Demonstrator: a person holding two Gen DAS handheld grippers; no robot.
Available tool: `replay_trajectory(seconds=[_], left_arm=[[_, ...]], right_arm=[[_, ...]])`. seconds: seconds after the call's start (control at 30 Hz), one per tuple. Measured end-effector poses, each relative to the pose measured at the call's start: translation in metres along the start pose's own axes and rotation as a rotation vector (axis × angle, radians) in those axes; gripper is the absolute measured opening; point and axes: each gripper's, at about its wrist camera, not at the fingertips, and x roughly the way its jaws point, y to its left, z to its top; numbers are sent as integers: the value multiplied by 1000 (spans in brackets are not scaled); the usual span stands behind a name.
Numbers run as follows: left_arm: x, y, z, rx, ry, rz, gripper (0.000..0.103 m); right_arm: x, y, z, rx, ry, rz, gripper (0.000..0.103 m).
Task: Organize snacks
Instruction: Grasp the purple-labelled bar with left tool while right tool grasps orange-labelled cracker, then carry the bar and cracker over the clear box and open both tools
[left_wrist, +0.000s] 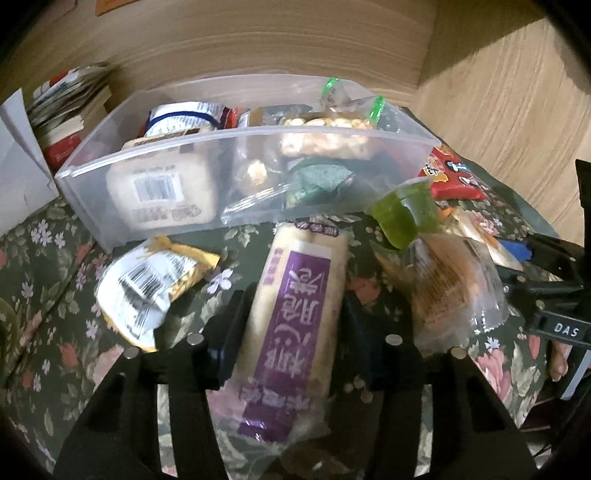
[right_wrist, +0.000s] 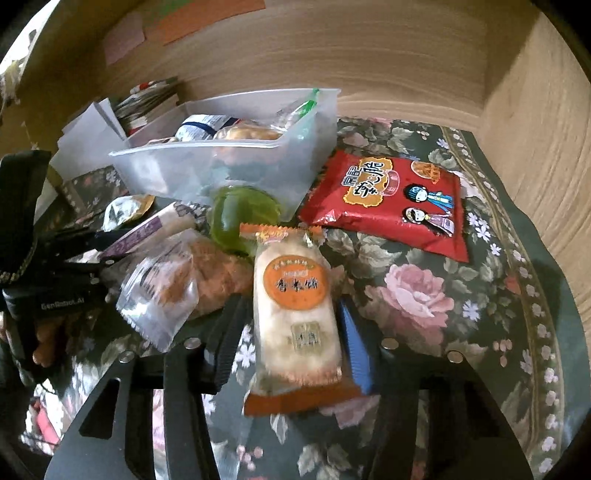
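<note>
Step in hand: grasping. Both claws are closed on a snack each, w/ the lift and drop into the bin (left_wrist: 258, 136) not yet done

Left claw (left_wrist: 291, 332) has its pads against the sides of the purple pack (left_wrist: 295, 314), a long cream bar lying on the floral cloth (left_wrist: 48, 266) near the front edge of the surface, its far end close to the bin's front wall. Right claw (right_wrist: 291, 332) pinches the orange pack (right_wrist: 295, 306), a rice cracker in clear wrap, also on the cloth, right of the purple one. Neither pack looks raised yet

Next move, as I judge it: lift each clear of the pile, carry over the bin's front wall, let go inside. Bin is already fairly full, so a free spot needs picking; left part w/ the barcode box looks less heaped than the right part w/ the zip bag (left_wrist: 332, 125)

In the way: green jelly cup (left_wrist: 406, 218) stands between both packs and the bin, touching the front wall; a clear cookie pack (right_wrist: 170, 288) lies between the two claws, close enough to get dragged. Silver pack (left_wrist: 147, 291) sits left of the purple one, red pack (right_wrist: 391, 199) right of the bin, books (left_wrist: 70, 107) at the back-left corner
</note>
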Motion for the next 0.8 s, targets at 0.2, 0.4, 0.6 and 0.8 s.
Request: replay_trajectory(seconds=[0.2,0.4,0.6,0.8], left_arm=[[-6,-4,-6,9,-31,26,46],[-33,6,-11,-25,-92,44,45],[-70,15,-7,-39,-178,51,45],[-99,18,11,-45,-263,55,45]], right_arm=[[-5,-3,-2,17,-44,-15,32],[-24,-4,1,25,-103,-35,32],[-45,0,17,14,-182,-40,32],[-58,12,37,-19,-251,-31,32]])
